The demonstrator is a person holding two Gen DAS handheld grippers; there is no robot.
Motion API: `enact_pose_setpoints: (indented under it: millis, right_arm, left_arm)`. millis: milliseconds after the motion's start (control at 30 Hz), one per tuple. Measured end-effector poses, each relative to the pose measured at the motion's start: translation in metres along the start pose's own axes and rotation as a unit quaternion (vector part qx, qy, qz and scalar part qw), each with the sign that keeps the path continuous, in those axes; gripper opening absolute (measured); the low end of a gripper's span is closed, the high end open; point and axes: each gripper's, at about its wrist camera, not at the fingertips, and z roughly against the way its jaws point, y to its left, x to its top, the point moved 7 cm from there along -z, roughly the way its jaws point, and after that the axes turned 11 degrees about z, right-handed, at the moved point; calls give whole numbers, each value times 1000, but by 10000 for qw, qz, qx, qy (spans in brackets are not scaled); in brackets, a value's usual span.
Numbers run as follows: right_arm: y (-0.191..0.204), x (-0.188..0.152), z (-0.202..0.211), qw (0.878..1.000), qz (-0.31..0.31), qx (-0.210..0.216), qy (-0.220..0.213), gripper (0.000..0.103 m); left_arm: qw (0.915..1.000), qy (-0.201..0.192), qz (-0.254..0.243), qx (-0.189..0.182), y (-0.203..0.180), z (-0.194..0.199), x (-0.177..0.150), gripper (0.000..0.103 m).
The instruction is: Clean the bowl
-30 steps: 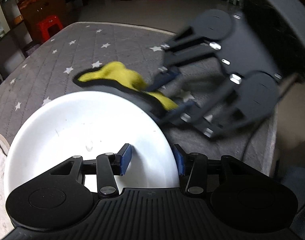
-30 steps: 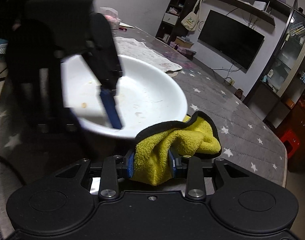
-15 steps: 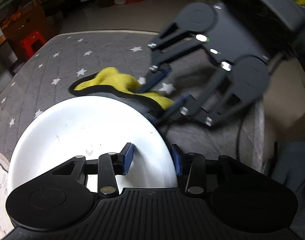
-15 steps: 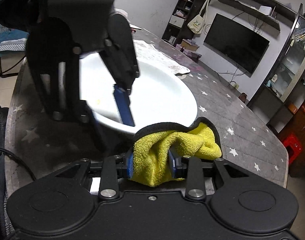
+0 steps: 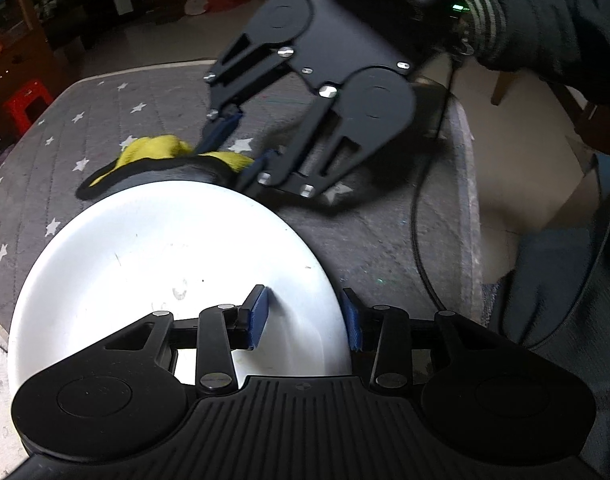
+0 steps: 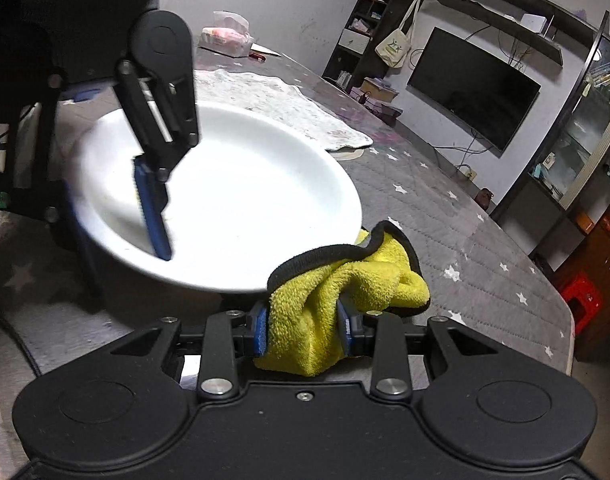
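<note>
Gripping the white bowl point(image 5: 165, 248) by its rim with our left gripper point(image 5: 305, 320), above the starred grey tablecloth point(image 5: 105, 120).
Our right gripper point(image 6: 303, 328) pinches the yellow cloth point(image 6: 345, 284) just beyond the bowl's far edge, which hides part of it; a lace mat point(image 6: 273, 96) lies behind.

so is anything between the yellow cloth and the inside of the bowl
Only the bowl's near rim: the cloth, clamped in the right gripper, sits just outside and below it. The left gripper grips the opposite rim.

Your left wrist view looks close over the bowl point(image 5: 177, 264) toward the right claw point(image 5: 241, 148); your right wrist view faces back, sharing the bowl point(image 6: 241, 200).
</note>
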Motion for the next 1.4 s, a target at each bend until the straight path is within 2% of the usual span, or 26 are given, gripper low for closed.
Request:
enact_pose_setpoints:
  millis: [233,400,933,1133,1400]
  right_arm:
    - [-7,0,-10,10000,-67,-30,-17,36]
    - [-1,-1,-5,9999,-103,-60,43,33]
    - [37,-1,26,9993,-347,-123,105,33]
    - [52,0,42,9990,-438,-27,69,33]
    - [40,0,35,9987,-511,-53,20,33]
  left_arm:
    - [9999,-16,100,-6,-4,4,-4,40]
    - [9997,-25,253,41,2,1,-4,45]
    - [9982,-74,539,240,8,-8,-1,51]
    - [9982,-91,541,242,11,-8,0,51]
    - [9982,-98,532,247,12,-11,1,52]
